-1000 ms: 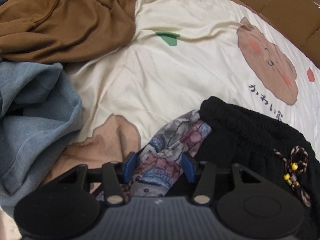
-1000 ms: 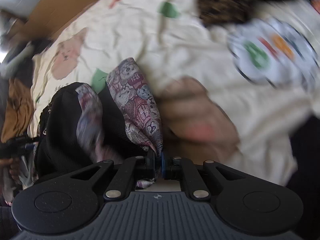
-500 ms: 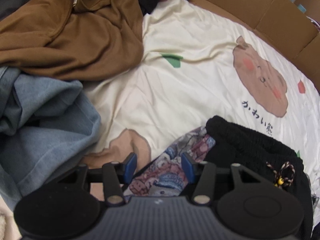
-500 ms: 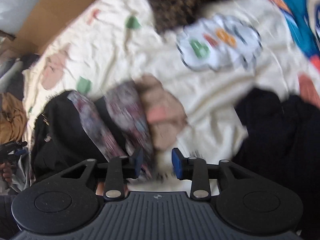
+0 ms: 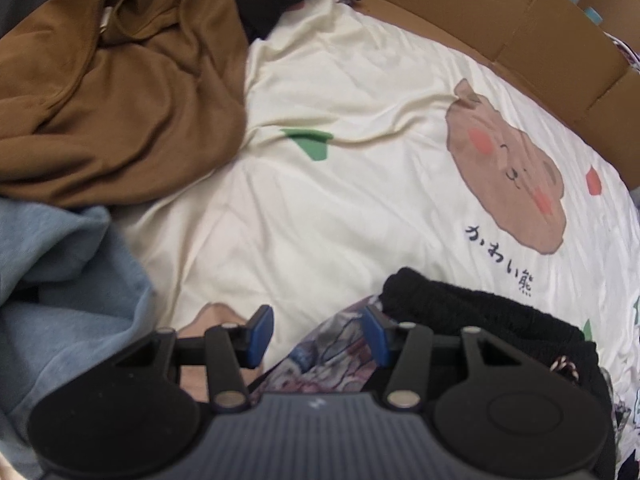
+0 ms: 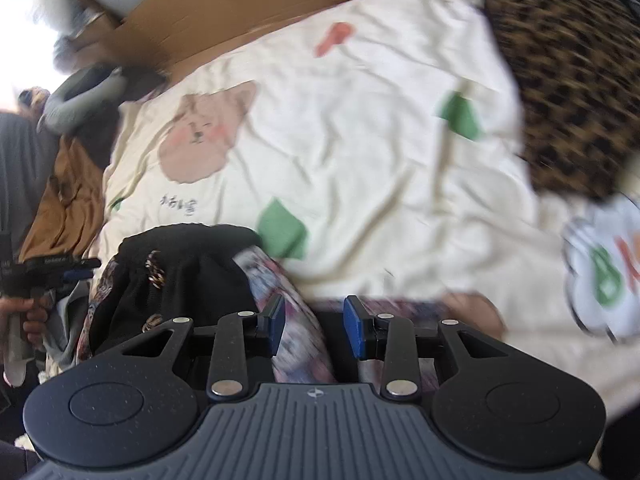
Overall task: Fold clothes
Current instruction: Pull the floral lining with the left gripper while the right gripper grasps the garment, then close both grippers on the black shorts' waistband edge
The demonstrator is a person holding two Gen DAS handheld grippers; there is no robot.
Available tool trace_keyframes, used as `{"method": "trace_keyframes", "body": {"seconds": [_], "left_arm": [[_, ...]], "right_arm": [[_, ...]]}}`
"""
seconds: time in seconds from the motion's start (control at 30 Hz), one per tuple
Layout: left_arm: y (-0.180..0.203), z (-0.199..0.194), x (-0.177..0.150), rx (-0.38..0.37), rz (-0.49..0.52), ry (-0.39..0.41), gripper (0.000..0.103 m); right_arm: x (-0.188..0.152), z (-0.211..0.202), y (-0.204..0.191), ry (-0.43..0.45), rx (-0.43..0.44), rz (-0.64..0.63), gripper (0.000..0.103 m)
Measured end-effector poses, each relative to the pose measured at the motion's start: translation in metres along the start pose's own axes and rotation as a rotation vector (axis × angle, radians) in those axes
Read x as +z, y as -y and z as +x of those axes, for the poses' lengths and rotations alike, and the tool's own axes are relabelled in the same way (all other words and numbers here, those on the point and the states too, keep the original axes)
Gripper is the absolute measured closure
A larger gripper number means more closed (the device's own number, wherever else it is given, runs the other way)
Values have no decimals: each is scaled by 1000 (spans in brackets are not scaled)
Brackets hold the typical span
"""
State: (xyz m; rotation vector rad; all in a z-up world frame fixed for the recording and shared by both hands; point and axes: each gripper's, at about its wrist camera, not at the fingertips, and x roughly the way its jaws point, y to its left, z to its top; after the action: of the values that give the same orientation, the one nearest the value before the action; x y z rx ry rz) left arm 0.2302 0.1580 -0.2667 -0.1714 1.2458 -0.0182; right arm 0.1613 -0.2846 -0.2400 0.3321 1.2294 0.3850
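A black garment [image 5: 472,316] with a patterned tapestry lining [image 5: 332,360] lies bunched on the cream bear-print sheet [image 5: 340,208]. In the left wrist view my left gripper [image 5: 318,332] stands open just above the patterned edge, its blue pads apart and holding nothing. In the right wrist view the same black garment [image 6: 188,272] lies left of centre, a braided cord [image 6: 154,272] on it. My right gripper [image 6: 314,326] is open over the patterned cloth [image 6: 288,320], which passes loose between the pads. The right view is blurred.
A brown hoodie [image 5: 120,92] and blue denim [image 5: 60,292] are heaped on the left. Cardboard [image 5: 520,48] edges the far side of the bed. A leopard-print cloth [image 6: 568,80] and a white printed shirt [image 6: 600,272] lie to the right. A hand [image 6: 24,316] holds the other gripper.
My right gripper has let go of the patterned cloth and opened wide, and swung back over the garment. My left gripper stayed open and drew back from the garment.
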Motion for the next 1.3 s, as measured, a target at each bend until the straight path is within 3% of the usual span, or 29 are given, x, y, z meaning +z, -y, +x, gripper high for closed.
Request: {"method": "trace_keyframes", "body": {"seconds": [0.3,0.57,0.8,1.13,1.3], "left_arm": [[20,18,4,-12,86,-24,53],[29,28,-5,-4,148,-35,53],[23,28,-9,-13,152,-46,51],[25,29,-21,20,212,-65,50],[23,18,-13,-28,205,-29,51]], "right_arm": [[34,55,-24,-31,15,-99,68],[30,100,-31,-77,5,-104,68],[13,113,-37,-109,6,-88,68],[11,123,-51,-142,-12,-182,67],[11,127,-60,-153,15,-249,67]]}}
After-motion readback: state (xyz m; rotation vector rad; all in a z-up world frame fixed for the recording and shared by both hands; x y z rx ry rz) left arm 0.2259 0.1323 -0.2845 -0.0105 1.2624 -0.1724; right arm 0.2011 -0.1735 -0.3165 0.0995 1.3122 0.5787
